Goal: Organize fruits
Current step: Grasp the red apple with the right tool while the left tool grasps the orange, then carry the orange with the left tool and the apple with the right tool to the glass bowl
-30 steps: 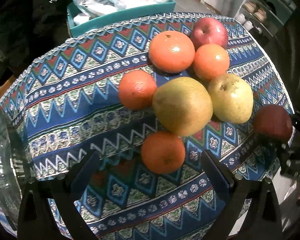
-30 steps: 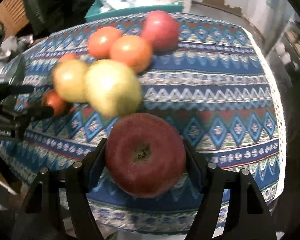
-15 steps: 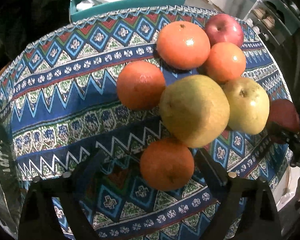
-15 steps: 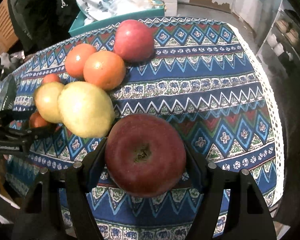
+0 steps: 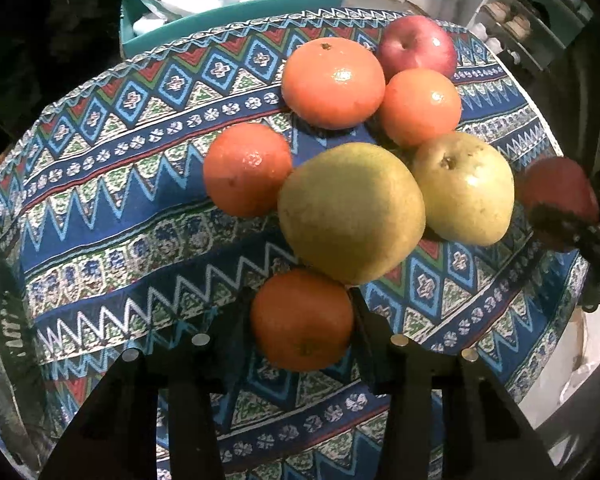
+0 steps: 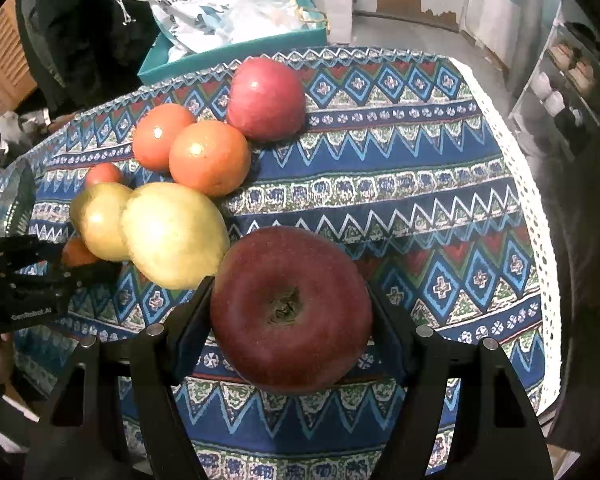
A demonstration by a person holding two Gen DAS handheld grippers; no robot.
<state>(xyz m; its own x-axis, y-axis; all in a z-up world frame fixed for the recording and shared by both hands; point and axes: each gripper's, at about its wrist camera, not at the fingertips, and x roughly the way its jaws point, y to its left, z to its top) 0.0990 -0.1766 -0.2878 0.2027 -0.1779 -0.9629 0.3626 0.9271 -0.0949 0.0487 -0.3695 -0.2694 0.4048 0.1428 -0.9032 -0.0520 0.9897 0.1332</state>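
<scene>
Left wrist view: the left gripper (image 5: 302, 320) is clamped on a small orange (image 5: 302, 320) near the table's front edge, just below a big yellow pear (image 5: 352, 216). Left to right across the patterned tablecloth (image 5: 112, 208) lie another orange (image 5: 247, 169), a large orange (image 5: 333, 82), a fourth orange (image 5: 420, 108), a second pear (image 5: 464, 188) and a red apple (image 5: 418, 46) at the far edge. Only this view shows all four oranges clearly. Right wrist view: the right gripper (image 6: 291, 312) is clamped on a dark red apple (image 6: 291, 312) over the cloth's front edge, beside the pears. This view alone shows the bare right half of the tablecloth and its white lace border (image 6: 528, 216).
</scene>
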